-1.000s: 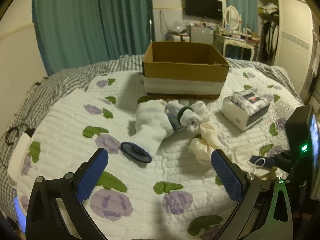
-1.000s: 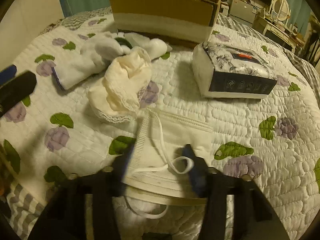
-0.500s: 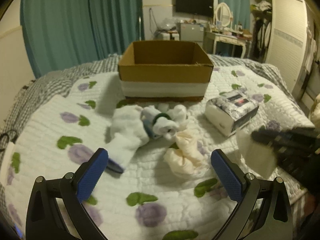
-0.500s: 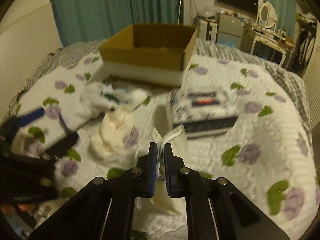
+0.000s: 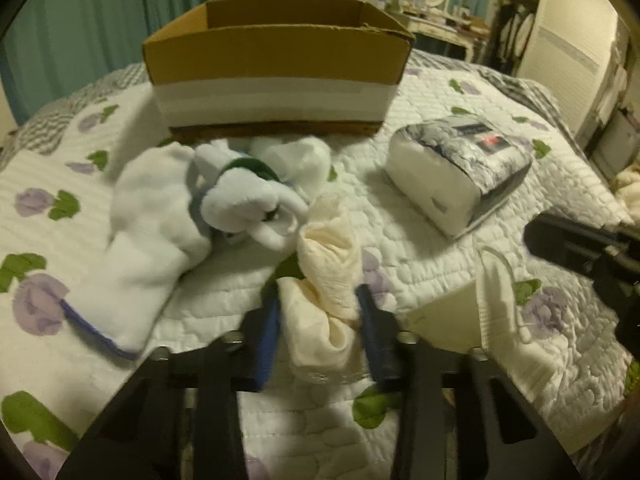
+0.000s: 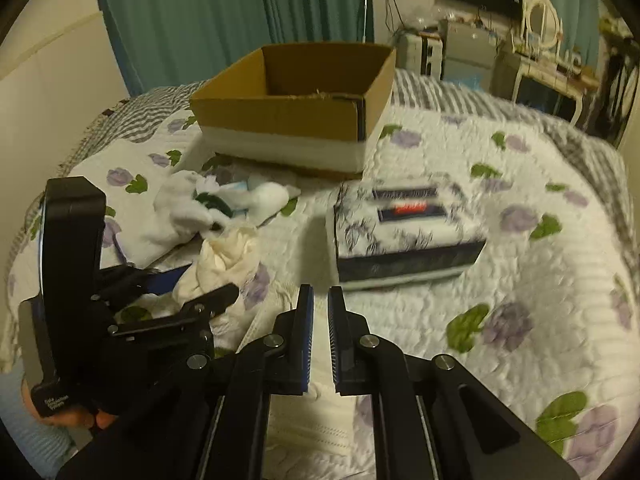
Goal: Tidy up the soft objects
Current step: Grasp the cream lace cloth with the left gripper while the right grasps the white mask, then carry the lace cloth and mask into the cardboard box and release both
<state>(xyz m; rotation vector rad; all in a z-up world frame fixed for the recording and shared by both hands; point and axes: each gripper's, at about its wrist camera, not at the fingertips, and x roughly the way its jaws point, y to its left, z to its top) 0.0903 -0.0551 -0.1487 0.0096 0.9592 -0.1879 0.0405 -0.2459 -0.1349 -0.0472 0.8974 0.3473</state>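
A cream cloth [image 5: 328, 280] lies bunched on the quilt between the blue pads of my left gripper [image 5: 320, 320], which closes around it; it also shows in the right wrist view [image 6: 224, 260]. White socks [image 5: 168, 216] lie to its left. A white face mask [image 5: 496, 320] hangs at the right, and my right gripper [image 6: 320, 320] is shut on it, the mask [image 6: 320, 428] drooping below its jaws. An open cardboard box [image 5: 276, 60] stands behind; it also shows in the right wrist view [image 6: 292, 108].
A wrapped tissue pack [image 5: 460, 168] lies right of the socks, and in the right wrist view [image 6: 404, 232] ahead of my right gripper. The flowered quilt [image 6: 520, 280] covers the bed. Teal curtains [image 6: 240, 12] and a dresser [image 6: 540, 60] stand behind.
My left gripper dropped forward onto the cream cloth and its jaws narrowed around it. My right gripper lifted the mask off the quilt and swung right.
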